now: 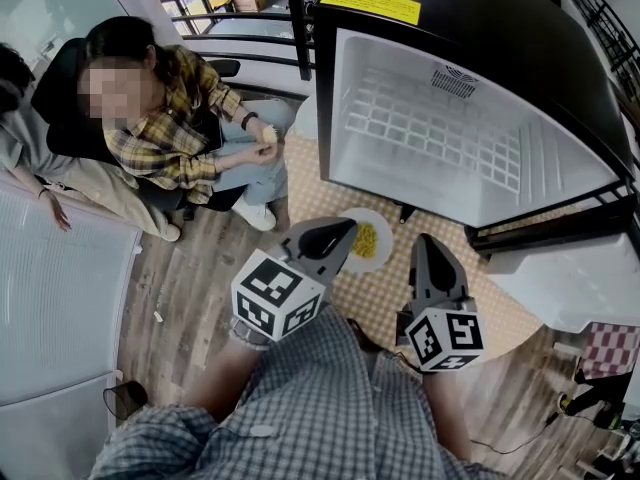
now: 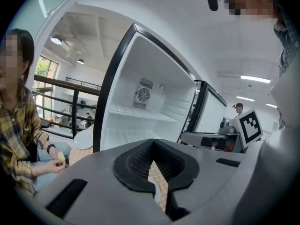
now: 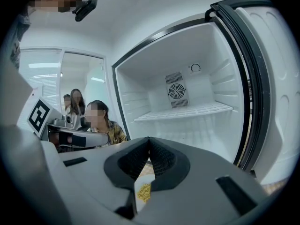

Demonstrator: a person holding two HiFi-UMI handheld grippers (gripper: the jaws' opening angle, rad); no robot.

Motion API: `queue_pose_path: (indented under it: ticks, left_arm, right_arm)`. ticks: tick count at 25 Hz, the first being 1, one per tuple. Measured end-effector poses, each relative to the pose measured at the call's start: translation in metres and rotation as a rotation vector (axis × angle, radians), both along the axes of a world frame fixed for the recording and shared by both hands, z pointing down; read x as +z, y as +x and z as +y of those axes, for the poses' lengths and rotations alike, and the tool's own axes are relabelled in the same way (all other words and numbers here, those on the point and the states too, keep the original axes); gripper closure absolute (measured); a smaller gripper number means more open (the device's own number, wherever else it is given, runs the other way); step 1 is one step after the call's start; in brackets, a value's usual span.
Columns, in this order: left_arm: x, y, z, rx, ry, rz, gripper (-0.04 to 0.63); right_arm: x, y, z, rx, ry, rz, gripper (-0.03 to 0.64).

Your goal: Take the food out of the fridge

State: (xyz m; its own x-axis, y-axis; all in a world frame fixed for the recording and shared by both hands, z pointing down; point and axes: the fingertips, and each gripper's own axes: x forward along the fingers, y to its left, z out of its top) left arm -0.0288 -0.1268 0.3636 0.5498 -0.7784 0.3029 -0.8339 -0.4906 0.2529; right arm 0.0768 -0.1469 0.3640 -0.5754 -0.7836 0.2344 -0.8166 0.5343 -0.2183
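A wood floor [image 1: 190, 288] carries a tan mat [image 1: 400, 303], and on it stands a small fridge [image 1: 400, 98] with its door [image 1: 570, 278] swung wide. A person [image 1: 170, 118] sits off to one side. The left tool [image 1: 345, 230] is clenched on nothing, its jaws meeting with only mat showing through the slit. The right tool [image 1: 425, 243] is likewise closed and empty. Both hover low and side by side, aimed toward the fridge. Just ahead of them, closer to the left tool's tip, a white plate [image 1: 382, 258] lies on the mat in front of the fridge, with a heap of yellow food [image 1: 366, 240] on it. Inside the fridge, the wire shelf [image 1: 450, 128] and the walls look bare in every view. The job therefore seems done, or nearly so, with at most the door left to shut. The plate is round, so it has no real long axis. It lies flat, face up, while the food patch runs roughly toward the fridge.
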Motion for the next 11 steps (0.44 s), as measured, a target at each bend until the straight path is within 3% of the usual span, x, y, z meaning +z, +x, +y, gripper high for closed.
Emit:
queue_pose_path:
  ticks: [11]
  left_arm:
    - [0.0001, -0.0066, -0.0059, -0.023, 0.017, 0.022, 0.591]
  right_arm:
    - [0.0078, 0.0035, -0.0034, 0.023, -0.032, -0.041, 0.607]
